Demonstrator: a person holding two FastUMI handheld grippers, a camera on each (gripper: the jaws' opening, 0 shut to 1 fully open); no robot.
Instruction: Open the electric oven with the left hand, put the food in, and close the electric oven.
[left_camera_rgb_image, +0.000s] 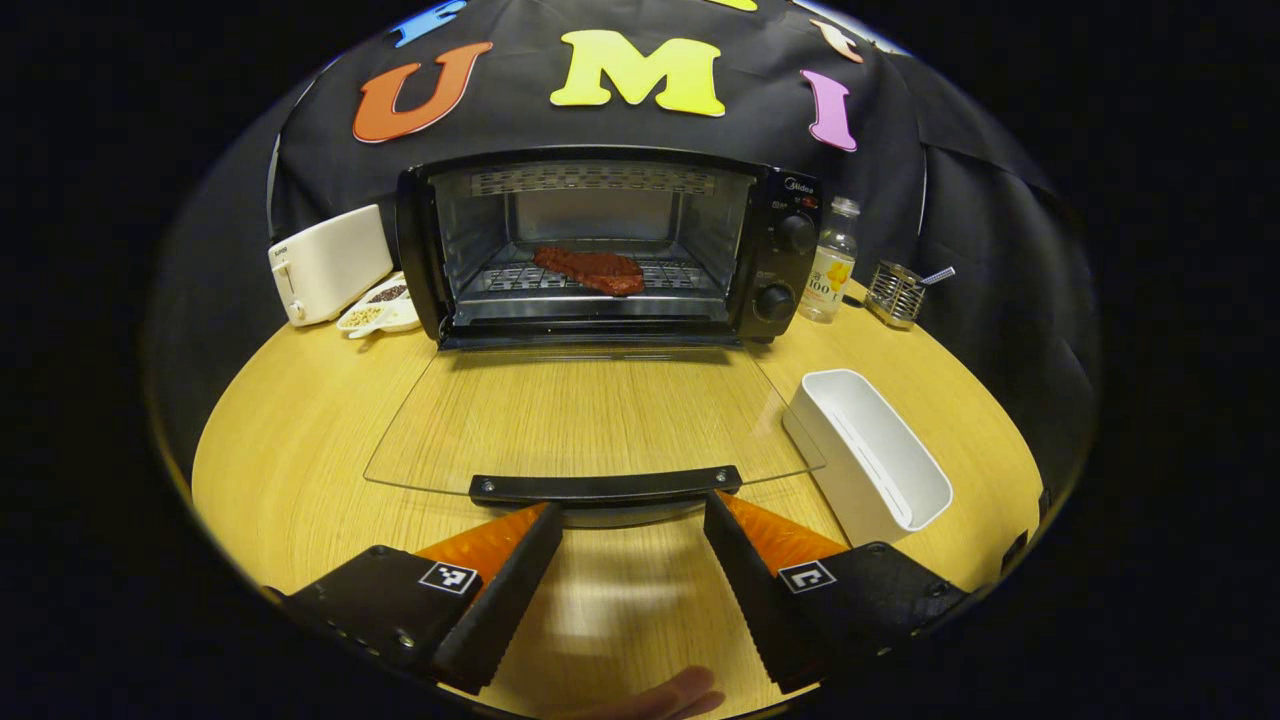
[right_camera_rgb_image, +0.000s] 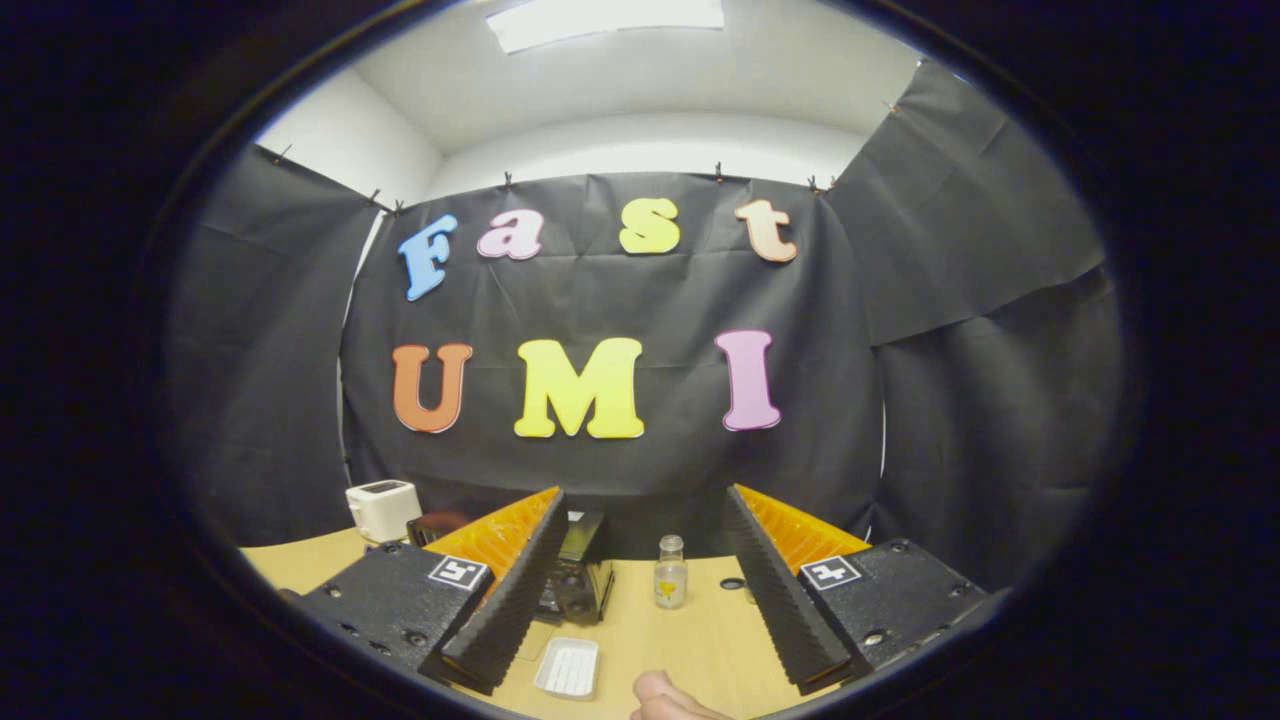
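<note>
Glass oven door (left_camera_rgb_image: 590, 420) is lying flat on the tabletop (left_camera_rgb_image: 300, 440), its handle (left_camera_rgb_image: 605, 487) just ahead of the left tool (left_camera_rgb_image: 632, 520), whose fingers are spreading wide. Food (left_camera_rgb_image: 590, 270) is resting on the oven (left_camera_rgb_image: 610, 245) rack. A white tray (left_camera_rgb_image: 870, 455) is sitting beside the door's right edge. The right tool (right_camera_rgb_image: 640, 545) is hovering spread above the tabletop

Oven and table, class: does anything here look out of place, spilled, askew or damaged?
Nothing stands out. The oven door lies fully open, the food sits flat on the rack, and the white tray, toaster and bottle stand upright with no spill.
</note>
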